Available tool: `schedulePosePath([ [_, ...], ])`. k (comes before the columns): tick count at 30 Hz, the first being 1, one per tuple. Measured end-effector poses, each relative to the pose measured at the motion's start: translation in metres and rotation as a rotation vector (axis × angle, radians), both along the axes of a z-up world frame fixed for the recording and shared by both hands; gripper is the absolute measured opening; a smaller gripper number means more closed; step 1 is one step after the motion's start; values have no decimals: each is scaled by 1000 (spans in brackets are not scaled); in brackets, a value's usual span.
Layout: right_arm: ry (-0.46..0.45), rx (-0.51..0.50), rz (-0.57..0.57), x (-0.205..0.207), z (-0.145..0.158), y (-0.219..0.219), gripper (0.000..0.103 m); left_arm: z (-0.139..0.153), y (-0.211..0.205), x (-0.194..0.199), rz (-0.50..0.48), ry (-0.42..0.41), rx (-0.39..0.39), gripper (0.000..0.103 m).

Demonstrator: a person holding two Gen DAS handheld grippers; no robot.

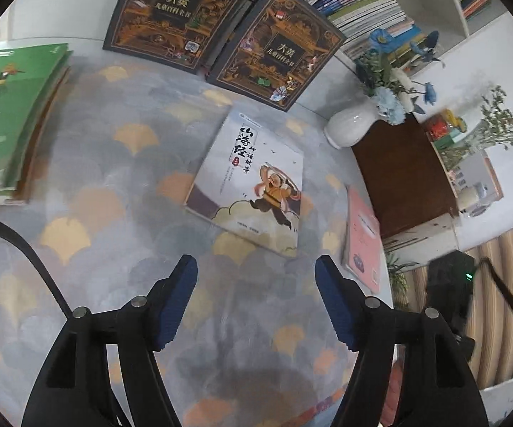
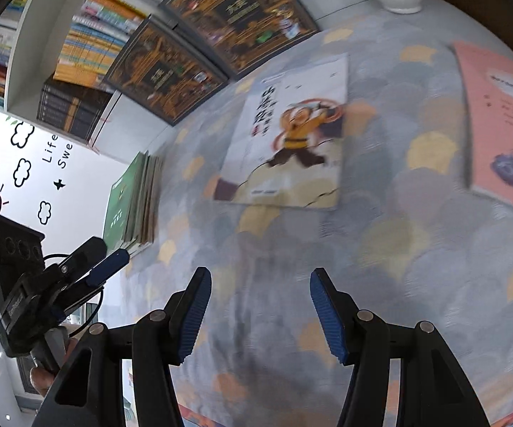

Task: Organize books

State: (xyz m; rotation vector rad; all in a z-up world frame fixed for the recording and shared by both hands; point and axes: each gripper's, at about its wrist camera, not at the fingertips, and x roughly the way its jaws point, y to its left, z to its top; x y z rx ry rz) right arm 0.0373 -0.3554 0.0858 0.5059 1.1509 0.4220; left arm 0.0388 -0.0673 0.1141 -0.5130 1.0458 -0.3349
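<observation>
Left wrist view: open patch of fan-patterned tablecloth (image 1: pixel 114 185) ahead; illustrated white book (image 1: pixel 253 185) lies flat mid-table, clear on all sides. Green book stack (image 1: pixel 11 117) sits at the left edge, pink book (image 1: pixel 361 235) at the right table edge, two dark ornate books (image 1: pixel 221 25) lean against the bookshelf (image 1: pixel 356 3) at the back. White vase (image 1: pixel 349 124) of blue flowers by the far right corner, beside a brown cabinet (image 1: pixel 406 178). Left gripper (image 1: pixel 256 267) jaws apart, empty, above bare cloth. Right wrist view, blurred: same white book (image 2: pixel 288 135) ahead, pink book (image 2: pixel 502 117) right, green stack (image 2: pixel 132 203) left, doodled white wall (image 2: pixel 25 170) beyond. Right gripper (image 2: pixel 260 281) jaws apart, holding nothing.
</observation>
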Motion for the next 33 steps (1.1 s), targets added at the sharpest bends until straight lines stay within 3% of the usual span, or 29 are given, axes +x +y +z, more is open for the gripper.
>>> schedulePosePath([
  [6, -22, 3, -9, 17, 3, -27, 56, -18, -24, 42, 17, 21, 80, 67],
  [11, -93, -37, -10, 42, 9, -27, 56, -36, -31, 72, 44, 46, 119, 65],
  [17, -59, -97, -10, 86, -17, -15, 56, -67, -27, 108, 70, 101, 152, 65],
  [23, -57, -166, -17, 115, -41, -3, 32, -87, -23, 133, 84, 98, 160, 63],
  [30, -59, -189, -11, 128, -53, 6, 31, -90, -32, 142, 26, 89, 123, 63],
  [33, -69, -223, 26, 125, -51, 10, 31, -89, -40, 135, 2, 87, 152, 63],
])
